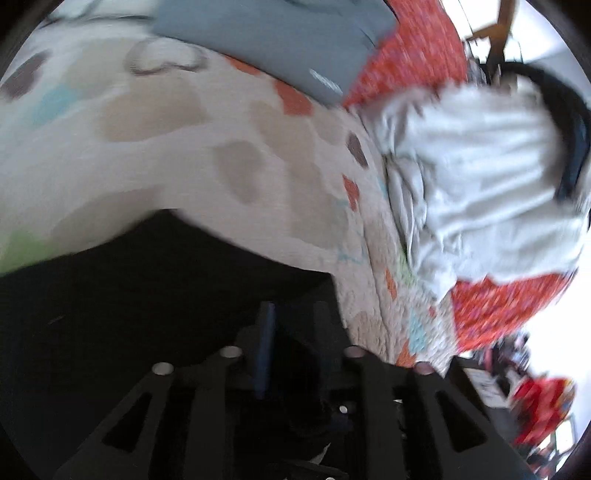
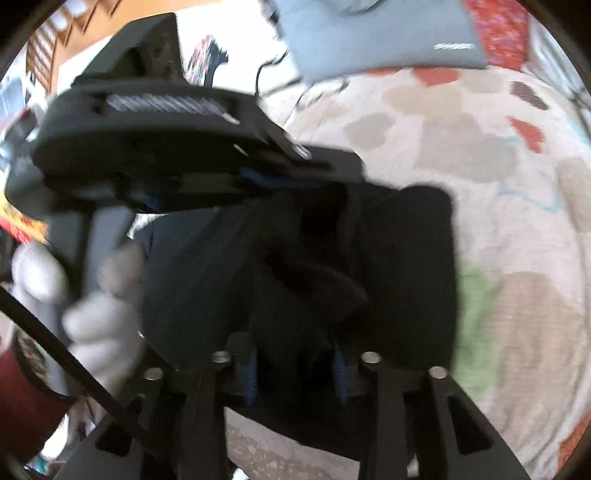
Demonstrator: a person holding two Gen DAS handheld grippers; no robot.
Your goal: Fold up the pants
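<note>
Fingers of the right gripper (image 2: 295, 373) and left gripper (image 1: 291, 332) both pinch the dark folded fabric pants (image 2: 399, 266), bunched above the patterned quilted bed (image 2: 498, 147), left gripper alongside at the pants' left edge.

Black pants (image 2: 399, 266) are seen against a cream quilt (image 2: 498, 229), on which beige, rust-orange, brown, pale blue and green patches are scattered. Above the quilt's far edge, a plain grey garment (image 2: 376, 33) with a small white mark is shown. Beside the quilt, a red-orange speckled cover (image 1: 417, 51) is found, and on it a pale grey-white crumpled cloth (image 1: 480, 173) is laid. The right gripper (image 2: 295, 373) is coloured black with blue finger pads (image 2: 251, 376). A white glove (image 2: 99, 317) is worn on the left hand.
</note>
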